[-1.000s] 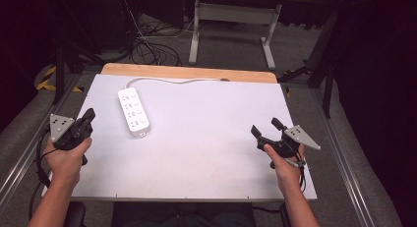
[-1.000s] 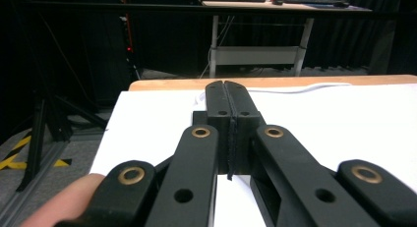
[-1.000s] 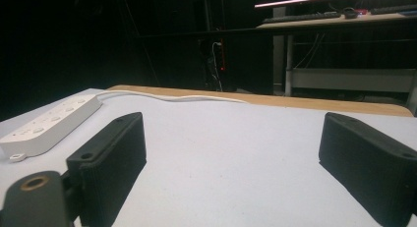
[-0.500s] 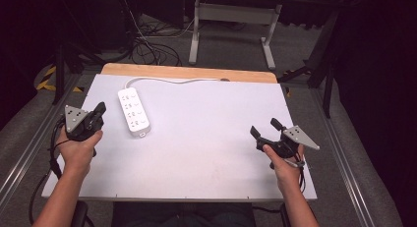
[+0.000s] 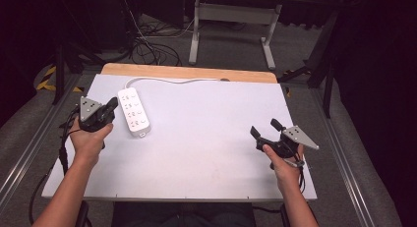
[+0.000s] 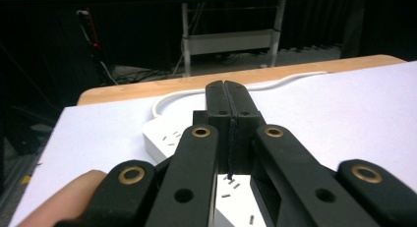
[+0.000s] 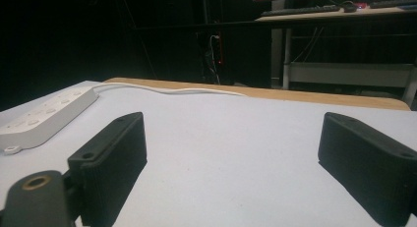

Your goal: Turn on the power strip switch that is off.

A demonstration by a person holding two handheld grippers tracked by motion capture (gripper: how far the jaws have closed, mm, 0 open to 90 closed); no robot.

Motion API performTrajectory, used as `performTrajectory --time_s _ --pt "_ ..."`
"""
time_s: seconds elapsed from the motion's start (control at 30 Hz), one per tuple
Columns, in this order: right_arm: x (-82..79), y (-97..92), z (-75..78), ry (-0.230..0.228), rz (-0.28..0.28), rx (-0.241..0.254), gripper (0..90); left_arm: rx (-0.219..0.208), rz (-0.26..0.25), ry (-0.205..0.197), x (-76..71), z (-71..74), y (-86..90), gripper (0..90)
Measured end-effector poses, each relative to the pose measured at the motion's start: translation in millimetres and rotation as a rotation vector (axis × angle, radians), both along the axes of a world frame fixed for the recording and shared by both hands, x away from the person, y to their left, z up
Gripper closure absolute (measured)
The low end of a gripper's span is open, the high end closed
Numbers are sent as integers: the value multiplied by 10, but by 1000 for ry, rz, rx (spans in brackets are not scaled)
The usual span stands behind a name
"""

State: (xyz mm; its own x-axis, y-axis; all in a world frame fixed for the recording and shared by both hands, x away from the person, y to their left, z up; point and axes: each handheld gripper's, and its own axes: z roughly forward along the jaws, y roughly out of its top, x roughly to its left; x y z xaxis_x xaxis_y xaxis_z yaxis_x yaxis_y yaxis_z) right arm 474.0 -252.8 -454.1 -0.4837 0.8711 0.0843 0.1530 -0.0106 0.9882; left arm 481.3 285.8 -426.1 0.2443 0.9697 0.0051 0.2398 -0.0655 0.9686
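White power strip [image 5: 134, 112] lying flat near the table's [image 5: 206, 138] far-left corner, long axis running roughly front to back, cord [image 5: 172, 80] curving off along the far edge beside the bare wooden strip. Left gripper [image 5: 112, 105] held just left of the power strip near the left edge, jaws pressed fully together with nothing between them; in the left gripper view tips [image 6: 227, 97] over the strip's [image 6: 164, 133] top, probably not touching, hard to tell from this angle. Right gripper [image 5: 265, 129] near the right edge, well apart from the strip, jaws spread wide and empty, bare white surface [image 7: 231, 138] between them.
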Motion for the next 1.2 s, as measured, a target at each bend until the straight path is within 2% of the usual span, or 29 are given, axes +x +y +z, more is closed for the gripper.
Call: performTrajectory --time_s 0.37,0.57,0.63,0.83,0.93,1.07,1.2 --pt "-3 -2 0 3 4 6 115 23 -42 49 141 -11 -99 900" --pt "0 5 -5 8 9 12 115 27 -59 65 168 -27 -109 900" --pt "-3 7 -5 9 10 12 116 32 -70 87 178 -41 -117 900" --pt "-1 8 -7 9 9 13 115 42 -99 117 202 -52 -130 900" --pt "-5 10 -7 9 8 13 115 33 -92 131 302 -26 -151 900" --pt "-4 4 -4 7 7 12 115 70 -87 180 442 -71 -212 900" --pt "0 -1 -6 11 9 11 116 93 -80 227 520 -112 -231 900"
